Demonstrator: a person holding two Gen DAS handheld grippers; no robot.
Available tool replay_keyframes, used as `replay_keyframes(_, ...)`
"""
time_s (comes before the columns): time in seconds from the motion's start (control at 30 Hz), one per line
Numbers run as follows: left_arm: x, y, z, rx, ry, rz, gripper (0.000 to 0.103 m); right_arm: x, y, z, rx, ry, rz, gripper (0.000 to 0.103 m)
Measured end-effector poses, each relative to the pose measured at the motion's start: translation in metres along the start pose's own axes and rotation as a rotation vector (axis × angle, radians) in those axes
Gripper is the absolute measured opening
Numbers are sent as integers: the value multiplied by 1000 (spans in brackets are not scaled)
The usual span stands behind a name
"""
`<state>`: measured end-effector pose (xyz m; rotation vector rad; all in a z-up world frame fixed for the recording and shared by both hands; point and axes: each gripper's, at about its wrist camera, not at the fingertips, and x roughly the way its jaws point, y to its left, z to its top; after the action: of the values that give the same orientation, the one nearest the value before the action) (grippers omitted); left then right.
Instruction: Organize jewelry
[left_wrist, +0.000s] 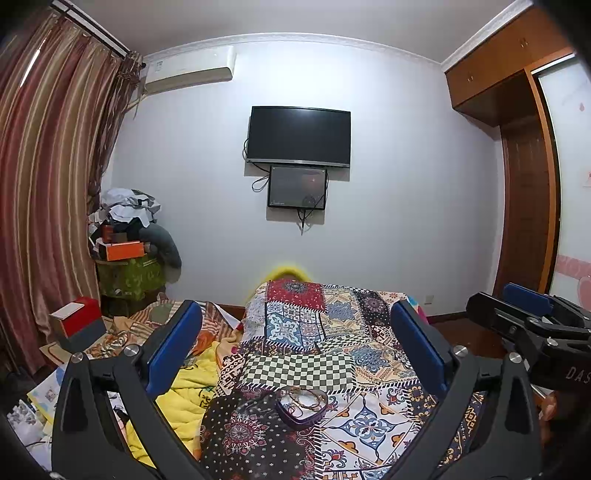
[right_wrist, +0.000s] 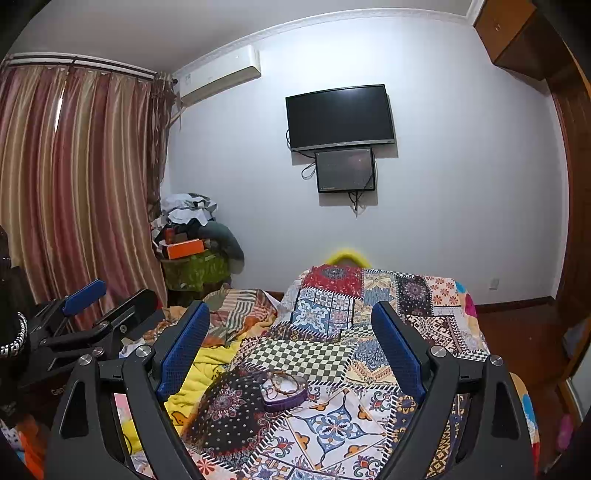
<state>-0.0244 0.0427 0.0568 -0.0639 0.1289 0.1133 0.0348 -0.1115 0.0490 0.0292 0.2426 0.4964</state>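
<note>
A: Where does the jewelry box (left_wrist: 301, 408) sit?

B: On the patchwork bedspread (left_wrist: 332, 332), ahead of the left gripper (left_wrist: 295, 328) and below the gap between its jaws. Those jaws stand wide apart with nothing between them.

A: And the right gripper (right_wrist: 290, 325)?

B: Its jaws are spread too, also empty; the box (right_wrist: 284, 391) lies ahead of them, nearer the left jaw. It is purple, heart-shaped perhaps, though its outline is hard to settle.

A: What is inside?

B: Bracelets (left_wrist: 306, 400), looped over one another; how many cannot be told.

A: Anything cut off?

B: Each gripper's base runs out of the picture's bottom edge. The yellow blanket (left_wrist: 188, 391) is partly hidden behind the left jaw.
</note>
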Motion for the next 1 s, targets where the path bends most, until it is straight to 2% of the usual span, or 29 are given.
replay_keyframes(0.43,6,1,-2,8,15,3,102,2,-4,-1,17,16,0,87)
replay_keyframes(1.0,12,0,-3,11,37,-41,102,4,-4,-1,19,28,0,87)
